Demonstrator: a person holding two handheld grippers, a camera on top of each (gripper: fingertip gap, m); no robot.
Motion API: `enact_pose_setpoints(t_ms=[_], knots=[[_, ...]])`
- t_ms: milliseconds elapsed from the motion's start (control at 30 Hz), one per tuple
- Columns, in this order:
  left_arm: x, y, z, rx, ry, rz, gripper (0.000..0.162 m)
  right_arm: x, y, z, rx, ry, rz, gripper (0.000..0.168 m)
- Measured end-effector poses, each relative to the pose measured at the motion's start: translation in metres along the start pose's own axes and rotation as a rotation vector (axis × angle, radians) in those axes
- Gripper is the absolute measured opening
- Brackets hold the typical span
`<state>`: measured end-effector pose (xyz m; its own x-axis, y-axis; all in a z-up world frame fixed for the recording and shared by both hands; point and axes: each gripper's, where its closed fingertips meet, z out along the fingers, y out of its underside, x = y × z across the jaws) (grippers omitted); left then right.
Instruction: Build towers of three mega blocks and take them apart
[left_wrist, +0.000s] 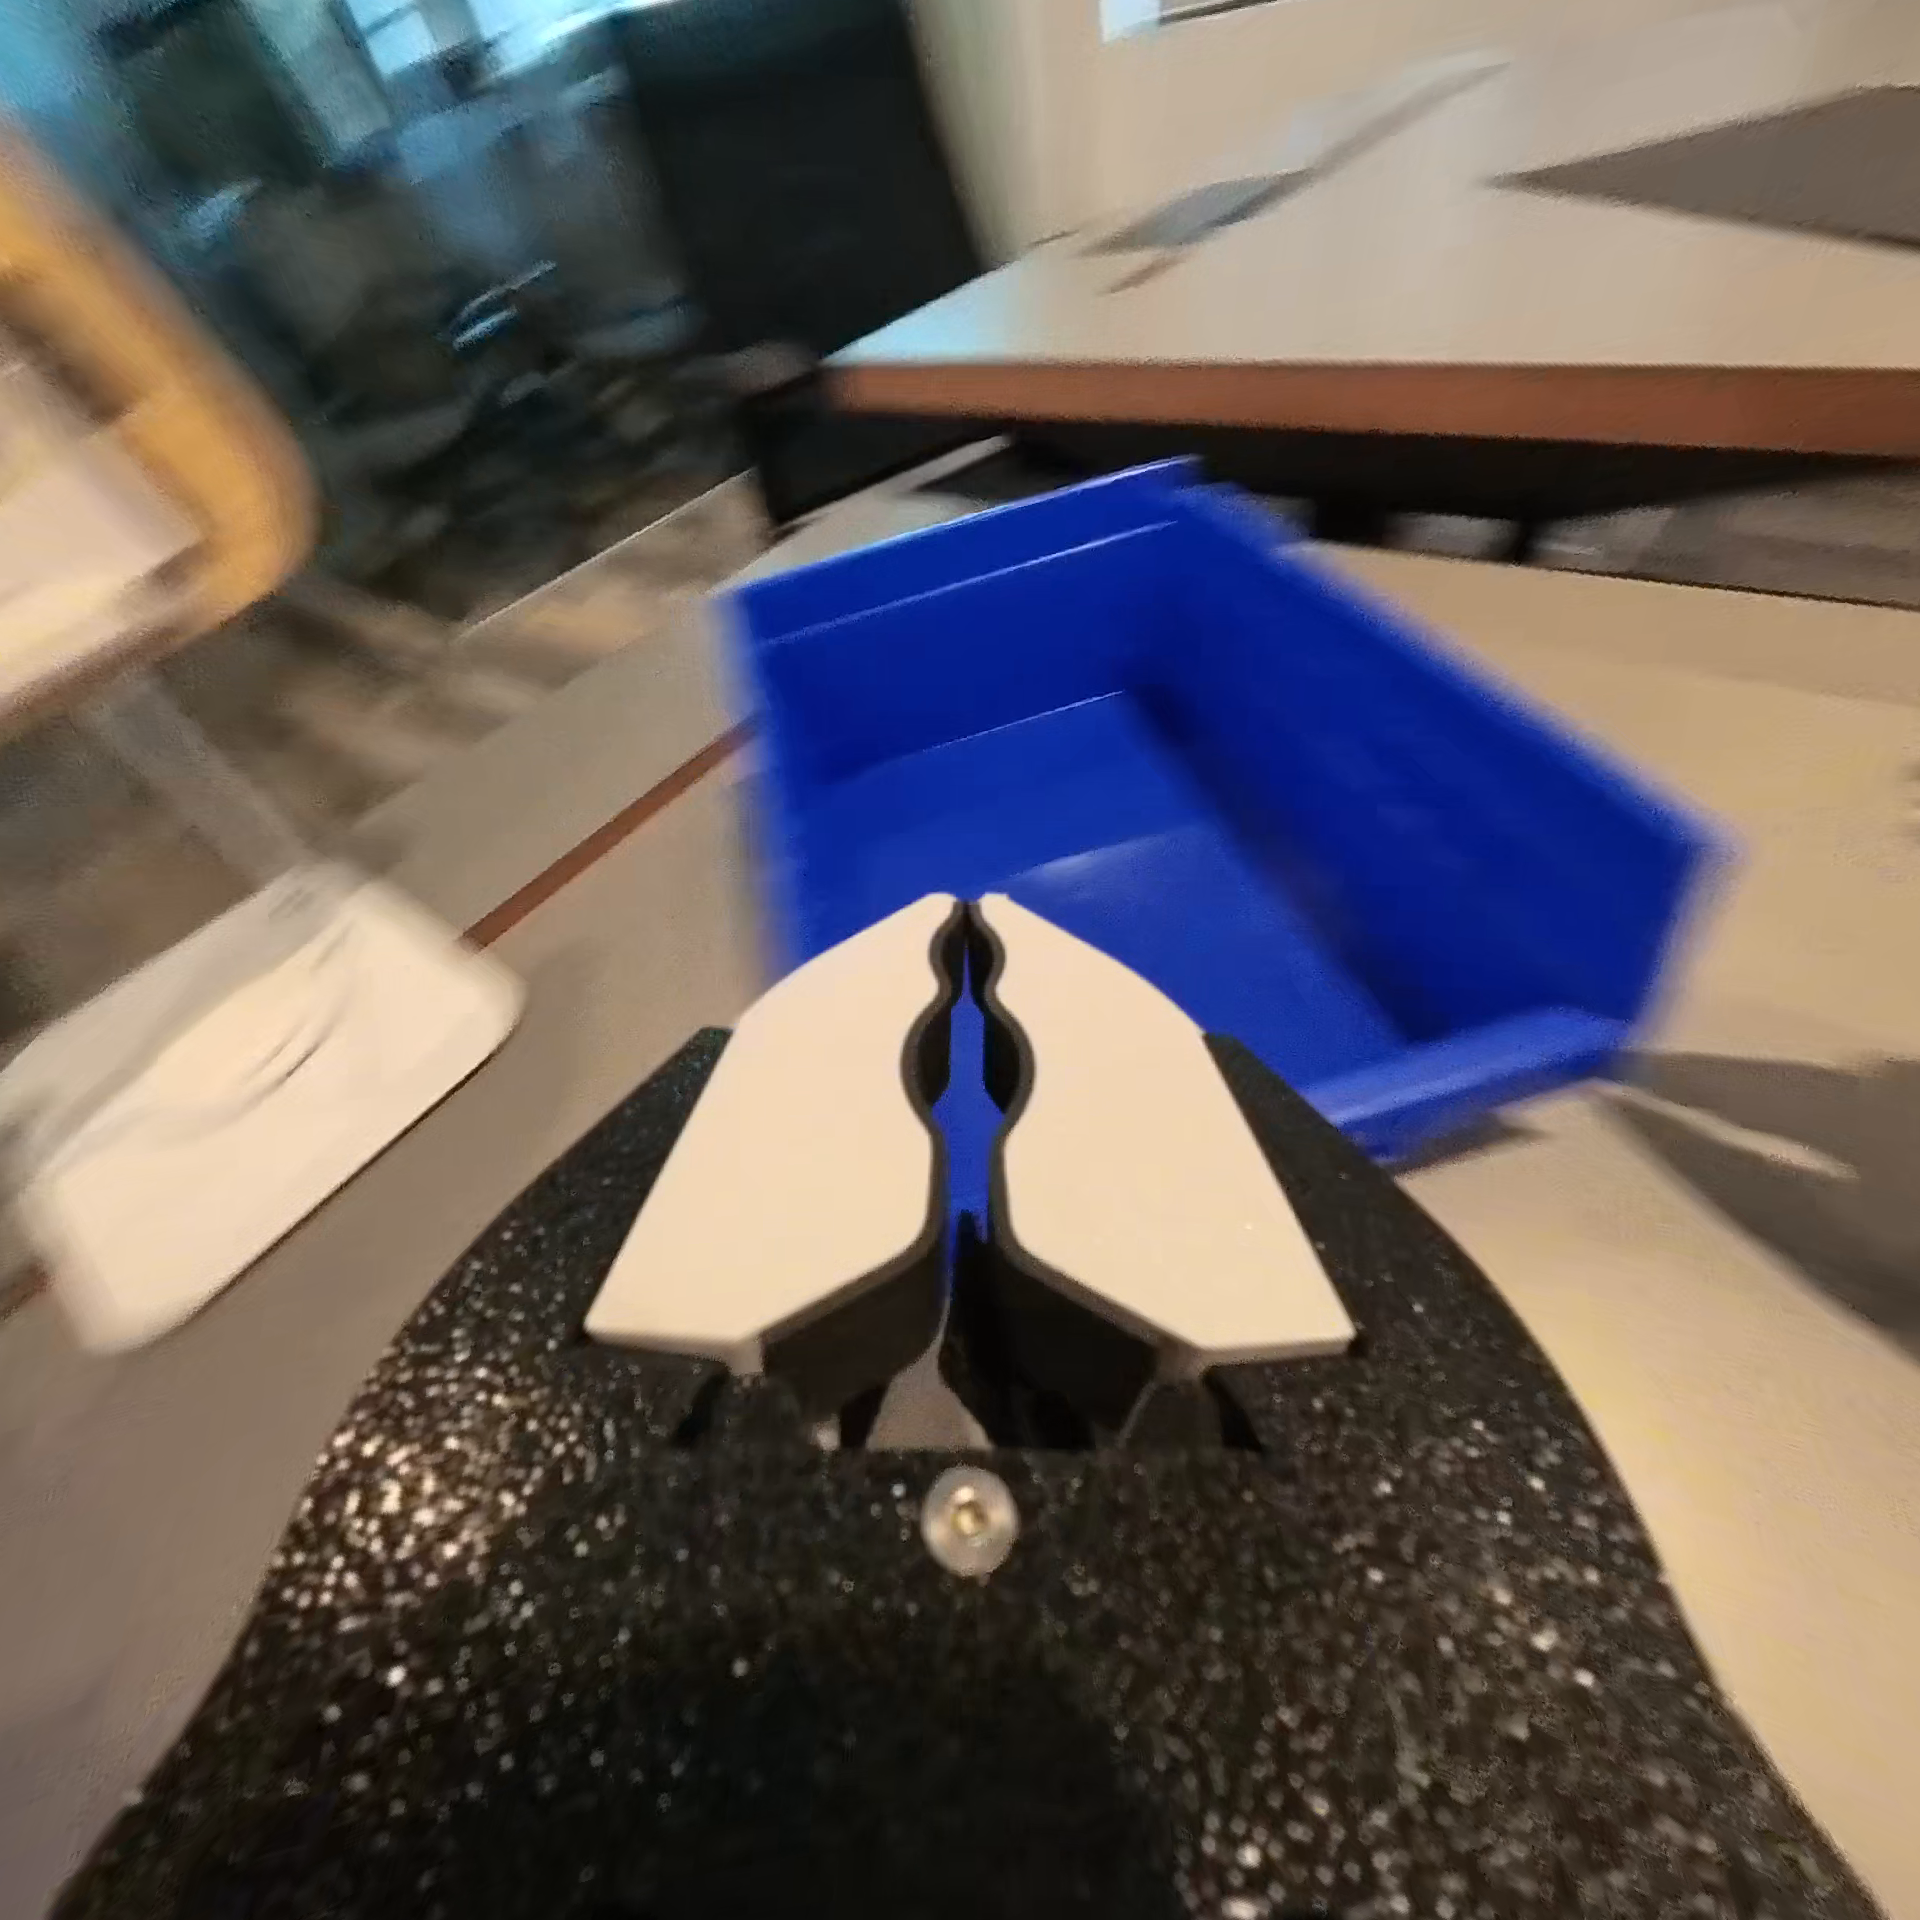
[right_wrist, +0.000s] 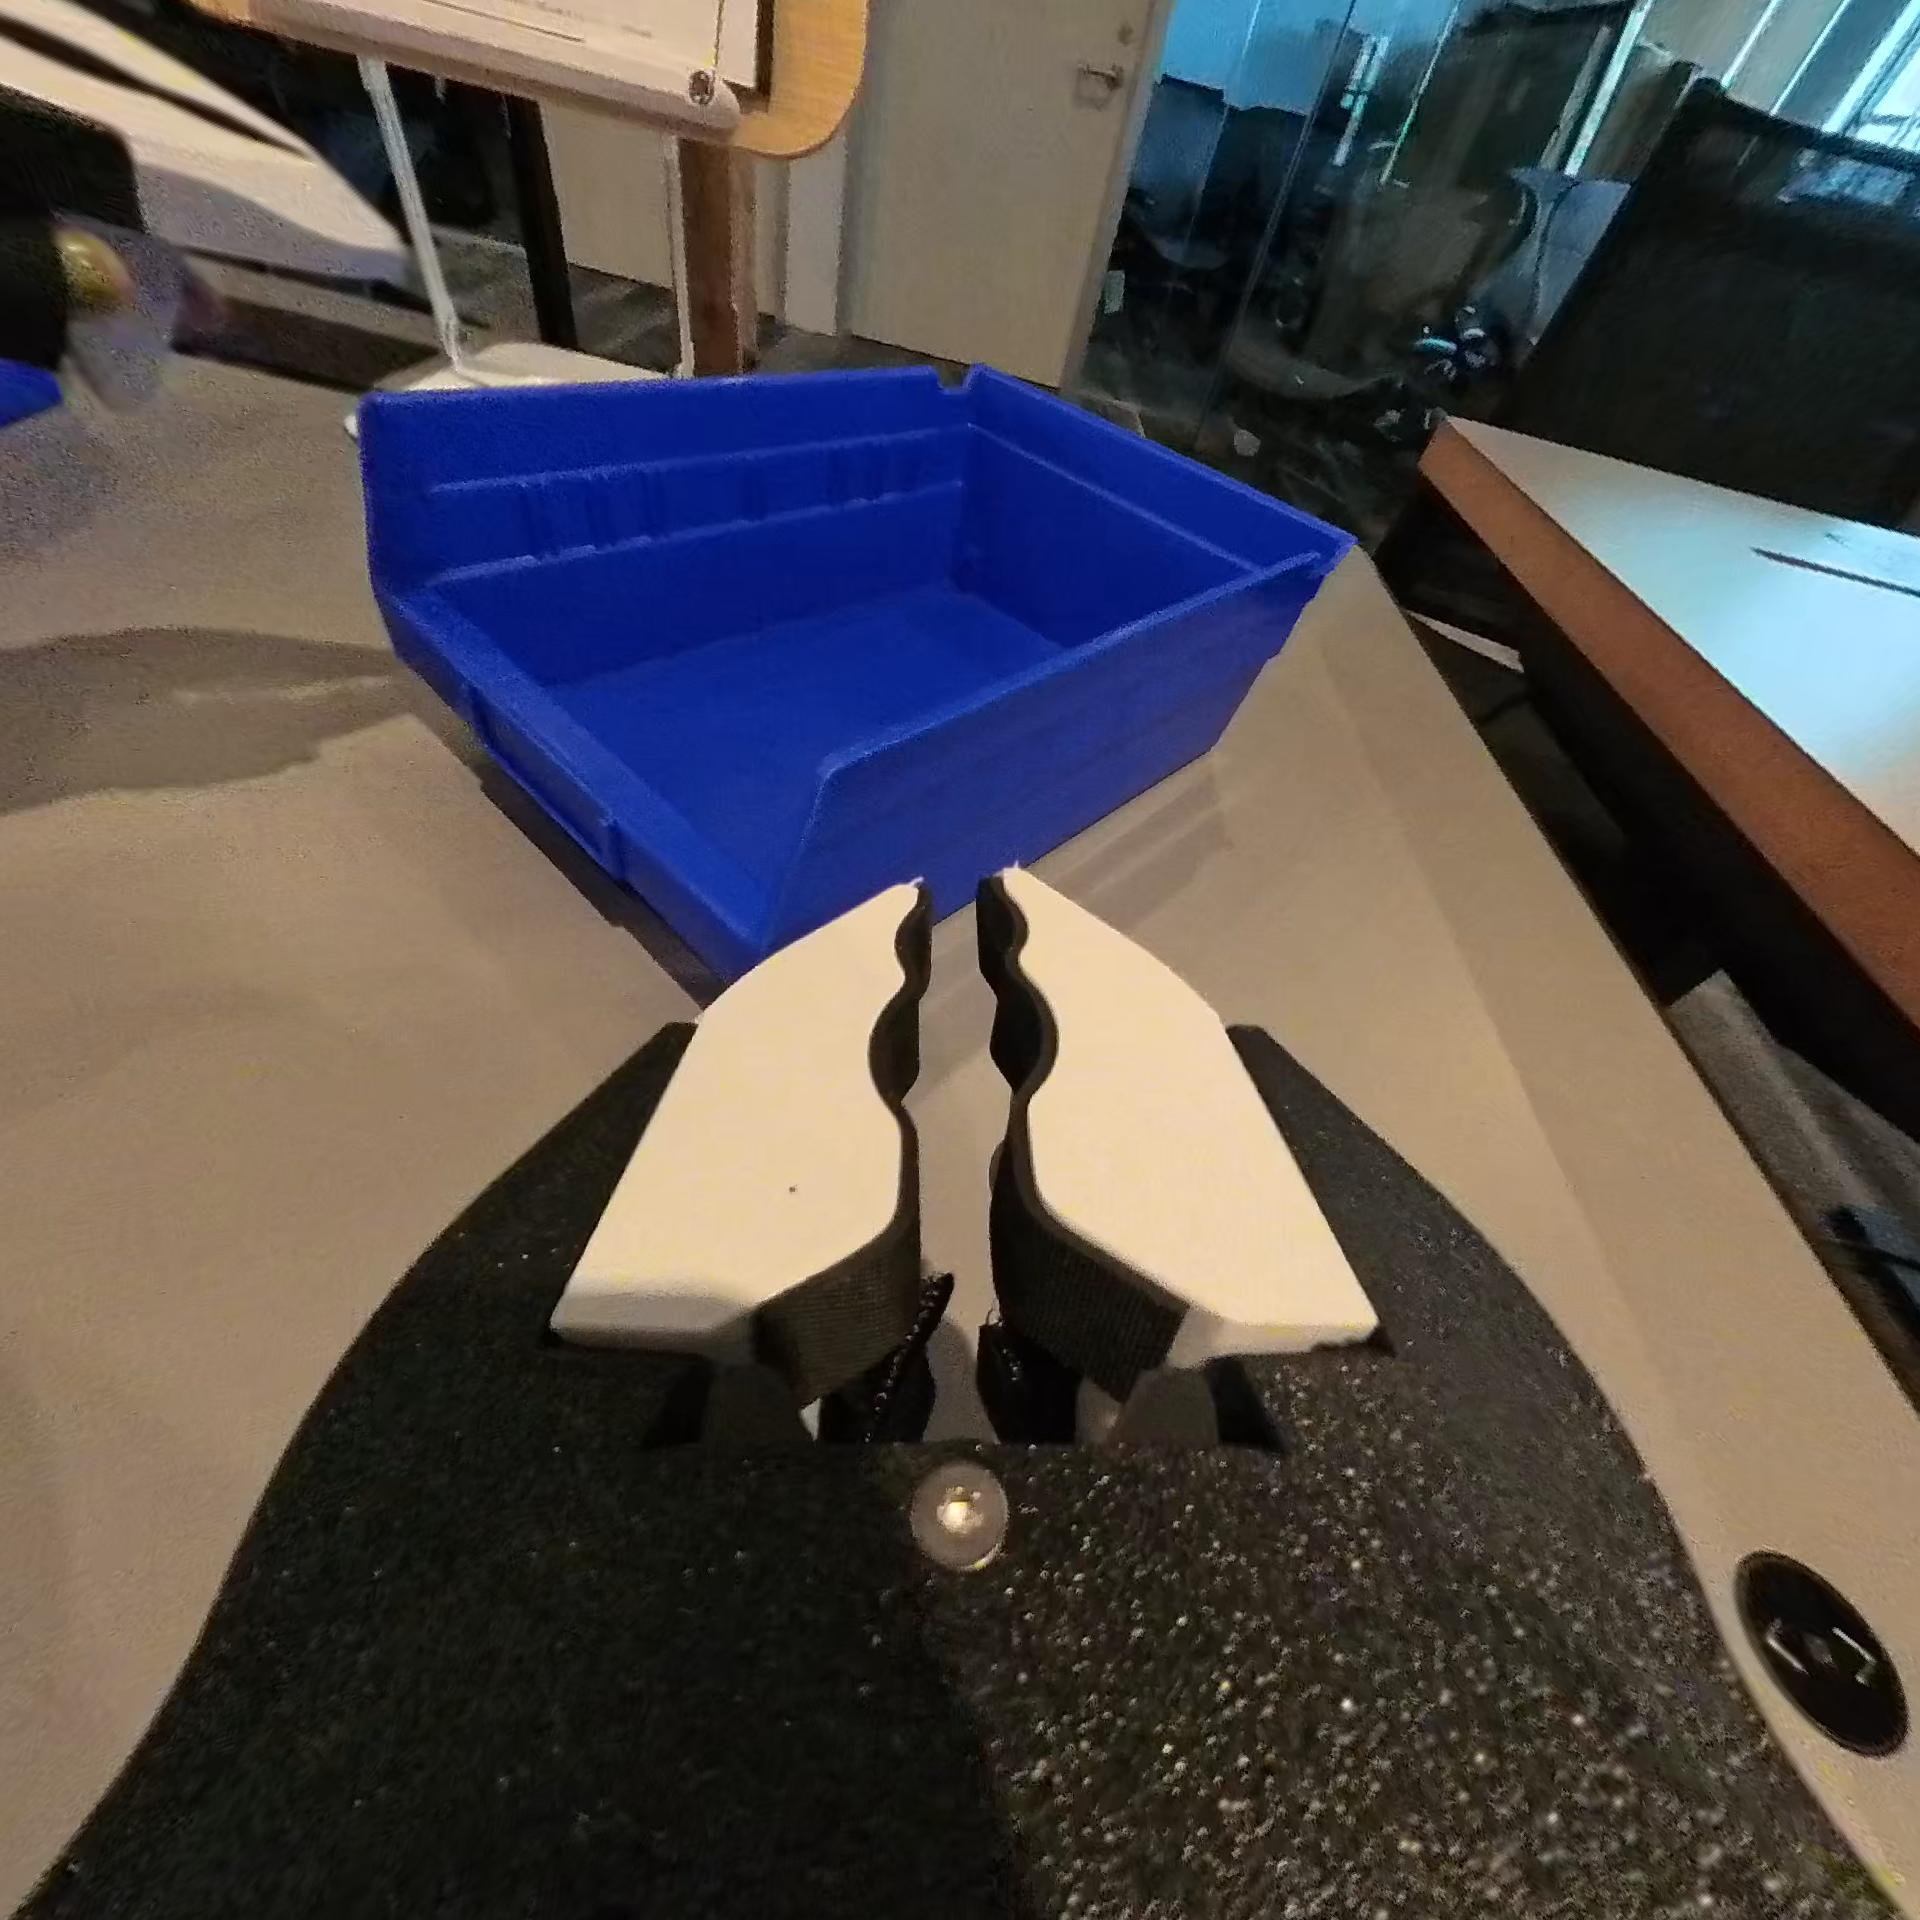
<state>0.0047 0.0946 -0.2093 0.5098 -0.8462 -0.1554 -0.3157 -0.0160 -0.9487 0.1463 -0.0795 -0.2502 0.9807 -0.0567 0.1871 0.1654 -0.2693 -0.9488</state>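
- On the grey table (right_wrist: 260, 1039) in front of us stands one blue bin (right_wrist: 1039, 582), and as far as both views show its floor, nothing lies in it.
- We hold the left gripper (left_wrist: 967, 906) with its fingertips pressed together, only a thin wavy slit lower down between the pads; it grips nothing.
- We hold the right gripper (right_wrist: 951, 883) with a narrow gap between its fingers (right_wrist: 769, 1132); it also grips nothing.
- The left wrist view is strongly smeared, so we cannot read fine details there, but the blue bin (left_wrist: 1455, 748) is clear enough just beyond the fingertips.
- We see no mega blocks in either view, so we cannot tell where they are; a small blue edge (right_wrist: 23, 400) at the far left of the right wrist view could be another bin, but too little of it shows.
- We judge that no tower is in hand: with both grippers free, the moment looks like the very beginning or the end of a round.
- The next move, as we think, calls for finding the blocks first, then opening one gripper wide enough to take a block by its sides.
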Motion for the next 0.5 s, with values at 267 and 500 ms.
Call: enact_pose_setpoints(t_ms=[267,500], knots=[[-0.072,0.082,0.007,-0.216,-0.185,-0.127,0.059,-0.009,-0.001,0.005,0.006,-0.029,0.017,0.009],[-0.057,0.097,0.027,-0.254,-0.175,-0.088,0.047,-0.011,0.0,0.004,-0.004,-0.03,0.007,0.009]])
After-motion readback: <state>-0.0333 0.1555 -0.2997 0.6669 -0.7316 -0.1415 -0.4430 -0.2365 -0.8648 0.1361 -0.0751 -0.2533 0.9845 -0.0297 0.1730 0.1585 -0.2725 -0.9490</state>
